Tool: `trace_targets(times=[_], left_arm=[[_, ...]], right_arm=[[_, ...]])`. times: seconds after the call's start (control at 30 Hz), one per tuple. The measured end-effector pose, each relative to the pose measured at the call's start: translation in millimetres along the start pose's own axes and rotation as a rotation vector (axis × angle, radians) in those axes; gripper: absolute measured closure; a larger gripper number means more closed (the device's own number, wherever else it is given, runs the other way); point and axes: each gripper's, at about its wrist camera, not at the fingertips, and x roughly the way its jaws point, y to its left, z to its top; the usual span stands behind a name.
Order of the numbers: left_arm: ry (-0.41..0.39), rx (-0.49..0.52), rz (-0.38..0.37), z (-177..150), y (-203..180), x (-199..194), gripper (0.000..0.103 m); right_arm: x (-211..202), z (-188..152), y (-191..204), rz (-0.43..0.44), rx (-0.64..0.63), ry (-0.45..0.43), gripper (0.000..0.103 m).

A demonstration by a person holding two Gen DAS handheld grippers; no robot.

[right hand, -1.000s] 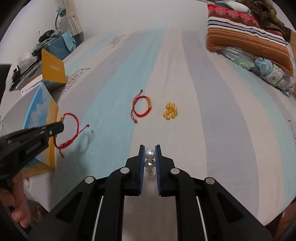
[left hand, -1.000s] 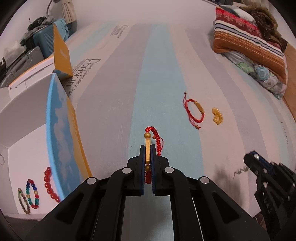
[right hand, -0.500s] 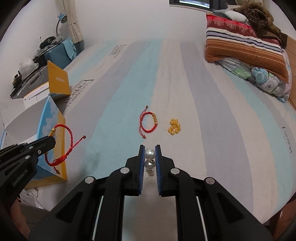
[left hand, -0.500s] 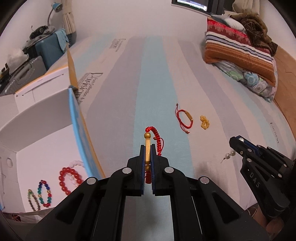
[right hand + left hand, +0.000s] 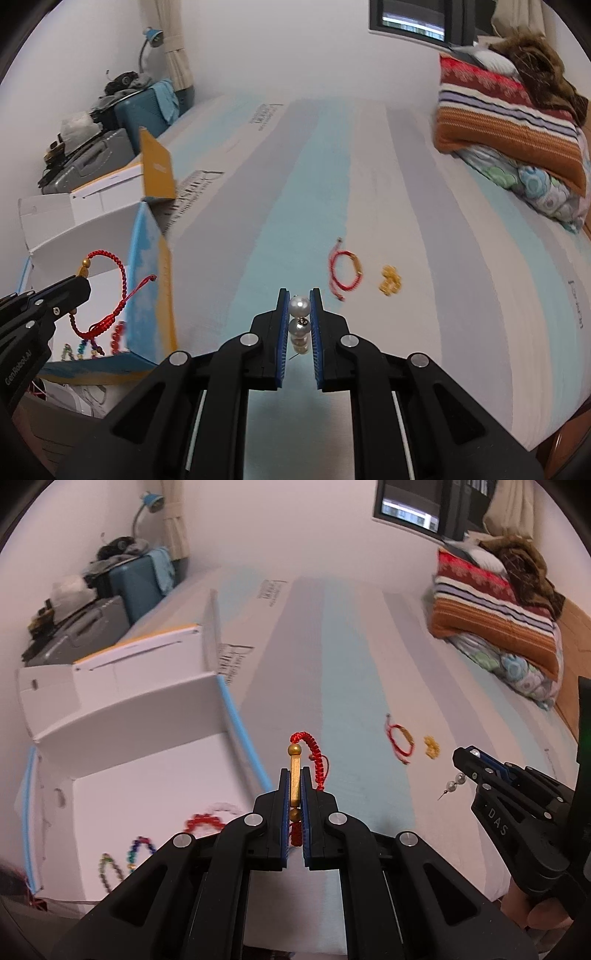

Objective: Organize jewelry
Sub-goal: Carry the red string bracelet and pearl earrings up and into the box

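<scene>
The left tongs [image 5: 294, 775], clenched on the red bracelet [image 5: 308, 753], are nearer the white box [image 5: 155, 794] at lower left, while the right tongs [image 5: 299, 314] grasp the pearl earring [image 5: 299, 317].

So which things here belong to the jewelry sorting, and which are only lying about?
Job:
- red bracelet in left tool
- pearl earring in right tool
- second red bracelet, amber beads on the bed
- white box

Lying about:
- striped pillow
- blue suitcase
- desk lamp
</scene>
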Motion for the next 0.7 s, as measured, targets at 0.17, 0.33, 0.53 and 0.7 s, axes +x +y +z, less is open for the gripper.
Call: trace_targets(times=[0.17, 0.33, 0.53, 0.7], left_arm=[[-0.012, -0.035, 0.030, 0.3, 32.1, -11.7, 0.099], [-0.018, -0.065, 0.058, -4.6, 63.8, -20.0, 0.099], [-0.015, -0.108, 0.094, -10.2, 102.5, -24.7, 0.099], [-0.003, -0.144, 0.136, -19.3, 133.8, -24.8, 0.099]], right_arm=[[-7.5, 7.5, 32.2, 0.026, -0.038, -0.027, 0.093], [-9.4, 12.4, 68.5, 0.060, -0.079, -0.041, 0.093], [-7.5, 12.6, 114.9, 0.109, -0.130, -0.045, 0.093], [-2.5, 9.7, 155.2, 0.145, -0.181, -0.040, 0.093]])
